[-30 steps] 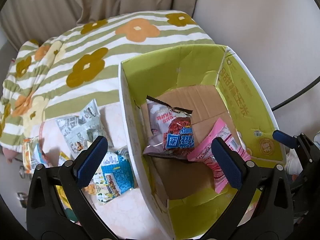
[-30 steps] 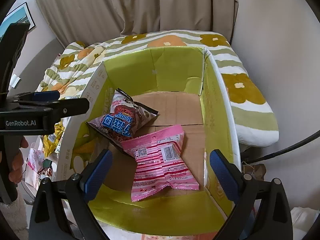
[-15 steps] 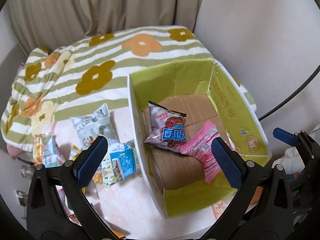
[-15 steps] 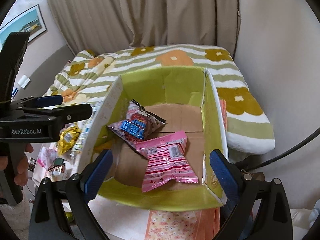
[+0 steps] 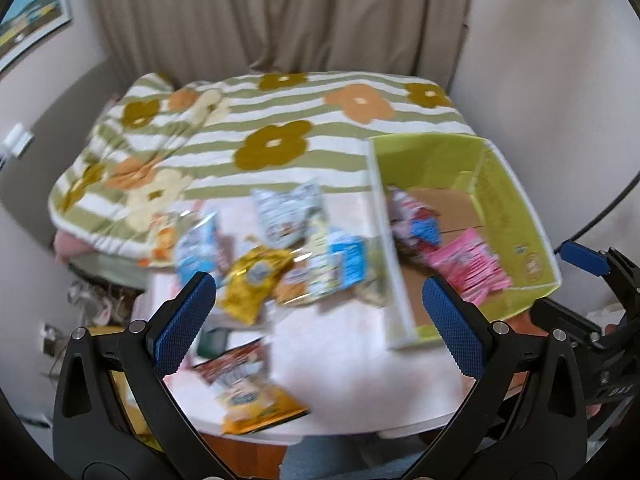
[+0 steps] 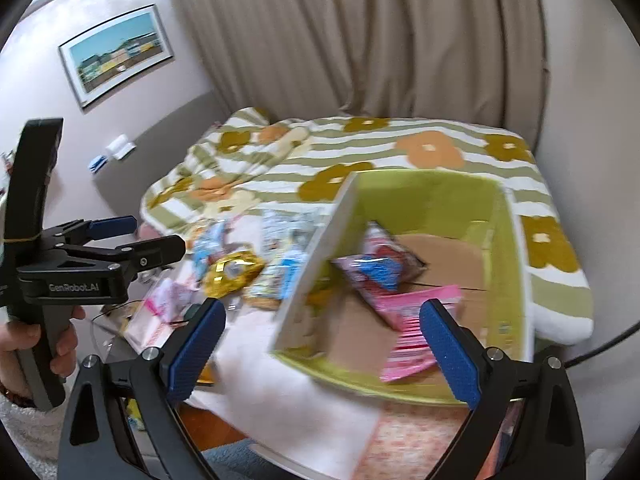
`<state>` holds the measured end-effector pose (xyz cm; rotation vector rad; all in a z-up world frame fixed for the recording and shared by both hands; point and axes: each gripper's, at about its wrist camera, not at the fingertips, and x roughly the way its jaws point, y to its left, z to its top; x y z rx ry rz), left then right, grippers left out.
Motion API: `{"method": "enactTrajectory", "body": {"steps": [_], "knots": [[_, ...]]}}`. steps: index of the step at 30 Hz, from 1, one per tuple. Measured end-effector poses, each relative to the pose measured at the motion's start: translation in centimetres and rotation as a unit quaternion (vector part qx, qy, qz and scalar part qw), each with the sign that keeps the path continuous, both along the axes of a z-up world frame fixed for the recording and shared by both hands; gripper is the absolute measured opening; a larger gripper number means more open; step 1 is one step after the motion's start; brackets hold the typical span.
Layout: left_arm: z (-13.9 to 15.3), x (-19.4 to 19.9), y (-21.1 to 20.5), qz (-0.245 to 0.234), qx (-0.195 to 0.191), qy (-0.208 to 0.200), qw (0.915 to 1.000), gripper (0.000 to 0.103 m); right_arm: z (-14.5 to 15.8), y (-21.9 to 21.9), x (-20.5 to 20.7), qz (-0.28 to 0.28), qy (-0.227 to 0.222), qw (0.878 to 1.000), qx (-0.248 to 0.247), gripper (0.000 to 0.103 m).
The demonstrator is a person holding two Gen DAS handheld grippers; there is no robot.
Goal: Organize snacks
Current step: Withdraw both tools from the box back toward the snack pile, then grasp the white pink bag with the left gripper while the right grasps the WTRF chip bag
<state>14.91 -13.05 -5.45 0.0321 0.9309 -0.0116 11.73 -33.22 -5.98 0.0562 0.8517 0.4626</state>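
Step in hand, as judged: between placements; both claws held above the table [image 5: 360,364], nothing gripped. Left gripper [image 5: 320,320]: jaws spread wide apart, empty. Right gripper [image 6: 320,344]: jaws likewise wide apart, empty.

Box [image 5: 516,216], green-lined cardboard, one; set at the right of the table; two packets counted inside: a red-and-blue packet [image 5: 420,228] and a pink packet [image 5: 472,264], overlapping on the floor of the box.

Loose snacks, left of the box on the table: a gold packet [image 5: 256,276], a blue-and-white packet [image 5: 340,268], a grey-printed packet [image 5: 288,212], an orange-and-yellow packet [image 5: 252,392] at the near edge; roughly seven or eight in all, an exact count being prevented by blur and overlap.

Next move, as judged: one claw to be lowered over a loose packet, closed on an edge, and carried over the box wall.
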Motion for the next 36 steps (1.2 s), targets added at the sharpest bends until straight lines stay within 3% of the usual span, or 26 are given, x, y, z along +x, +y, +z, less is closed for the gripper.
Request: {"method": "enactTrajectory", "body": {"steps": [11,19,28,31,36], "knots": [[-2.6,-3.7,14.2,0.051,0.009,0.025,0.9984,0.103,-2.1,11.3,-2.1,0.053,0.015,0.998,-0.026,0.097],[-7.8,-3.5,22.6,0.01,-0.02,0.087,0.9959,0.102,-7.6,19.8,-2.7,0.022,0.092,0.995,-0.021,0.097],[-14.5,0.3,24.0,-0.057,-0.027,0.146,0.9874,0.101,-13.2,24.7,-3.6,-0.034,0.122,0.989,-0.075,0.097],[-17.2,1.6,24.1,-0.065,-0.025,0.167,0.9836,0.093,-14.6,25.7,-3.6,-0.034,0.126,0.987,-0.093,0.097],[-20.1,3.0,24.4,-0.063,-0.02,0.188,0.9799,0.091,-16.3,27.3,-3.2,-0.019,0.131,0.984,-0.122,0.097]]}}
